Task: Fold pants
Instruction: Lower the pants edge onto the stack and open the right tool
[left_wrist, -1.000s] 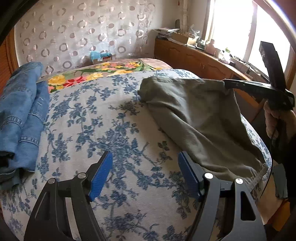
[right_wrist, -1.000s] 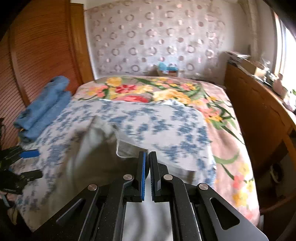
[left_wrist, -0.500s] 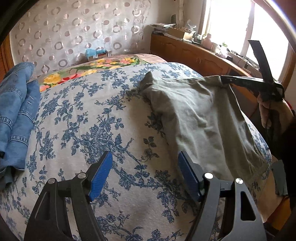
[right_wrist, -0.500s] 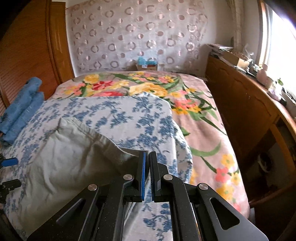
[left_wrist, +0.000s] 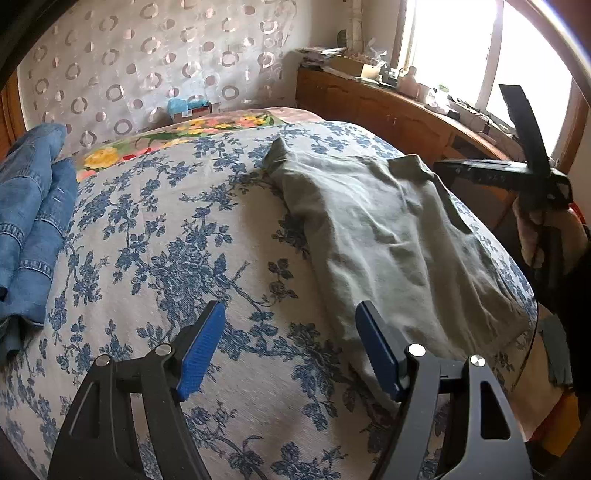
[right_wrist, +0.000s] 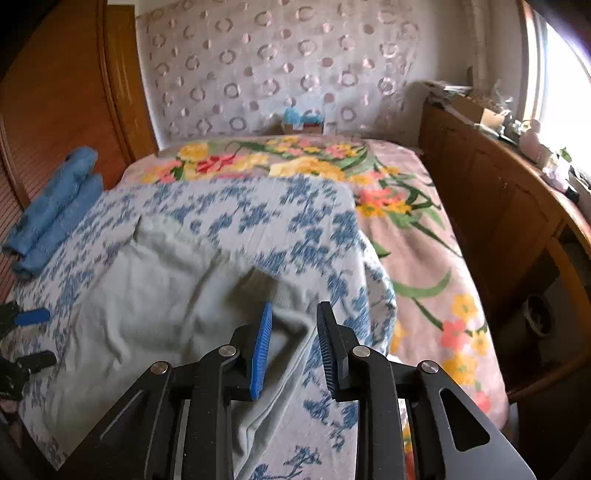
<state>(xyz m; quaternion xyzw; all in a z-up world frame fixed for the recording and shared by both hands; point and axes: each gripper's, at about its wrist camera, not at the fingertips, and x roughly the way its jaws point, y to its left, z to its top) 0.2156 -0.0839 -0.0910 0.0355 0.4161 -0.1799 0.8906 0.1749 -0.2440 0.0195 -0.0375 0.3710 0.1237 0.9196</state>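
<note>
Looking at a pair of soft grey-green cotton pants (left_wrist: 388, 236) lying rumpled and partly folded on the blue-floral bedspread (left_wrist: 177, 258) toward the right side of the bed, one corner sticking up near the far edge

Left tool (left_wrist: 288, 347) hovering just beside the near edge of the pants, blue pads spread wide, gripping nothing. Right tool (right_wrist: 291, 343) sitting over the far corner of the fabric with a clear gap between its pads and a bit of cloth edge showing in that gap, not pinched from what's visible, so calling it parted and holding nothing

Guessing on handling: light, floppy, zero stiffness, so sagging and bunching the moment a corner gets lifted. Not slippery, not fragile, and probably dragging a little on the bedspread weave. Best bet seems to be pinching at a hem or the waistband edge where the cloth is doubled and thicker, one tool per corner, keeping the edge taut between them. Grabbing mid-panel likely meaning only the top layer coming up and wrecking the fold

Also lying around: a folded pile of blue denim jeans (left_wrist: 29, 229) at the left edge of the bed, well apart from the pants, and a colourful flowered blanket (right_wrist: 406, 236) further back

Labels or writing: not spotting any readable tag, brand or text anywhere, too small or not there
</note>
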